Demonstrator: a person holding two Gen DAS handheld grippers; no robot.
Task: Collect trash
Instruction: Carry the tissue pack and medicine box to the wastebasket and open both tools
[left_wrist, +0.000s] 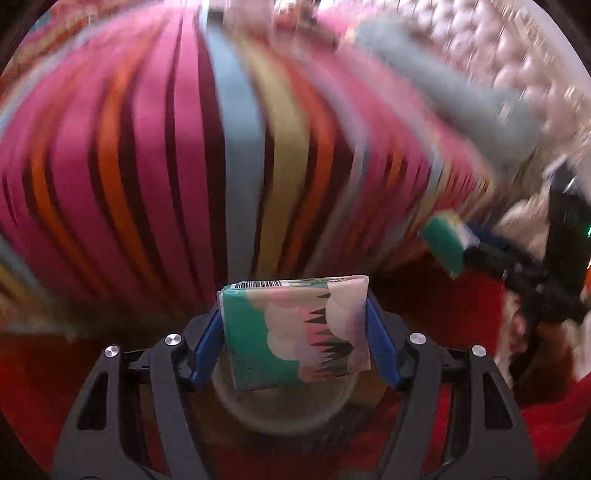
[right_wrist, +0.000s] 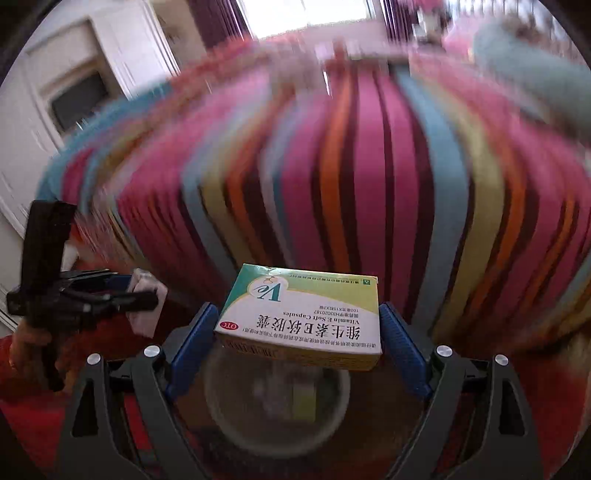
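Observation:
My left gripper (left_wrist: 293, 317) is shut on a small tissue pack (left_wrist: 295, 332) printed in green, pink and white with a barcode on its top edge. My right gripper (right_wrist: 295, 325) is shut on a green and yellow vitamin E capsule box (right_wrist: 303, 317). Both are held in the air in front of a striped bedspread (left_wrist: 155, 155). The right gripper with its box shows at the right of the left wrist view (left_wrist: 447, 243). The left gripper with its pack shows at the left of the right wrist view (right_wrist: 144, 299). Both views are motion-blurred.
The striped bedspread (right_wrist: 369, 166) in pink, orange, blue and yellow fills the view ahead. A grey pillow (left_wrist: 443, 85) and a quilted white headboard (left_wrist: 517, 66) are at the upper right. White cabinets (right_wrist: 74, 85) stand at the left. Red fabric (left_wrist: 424, 295) lies below.

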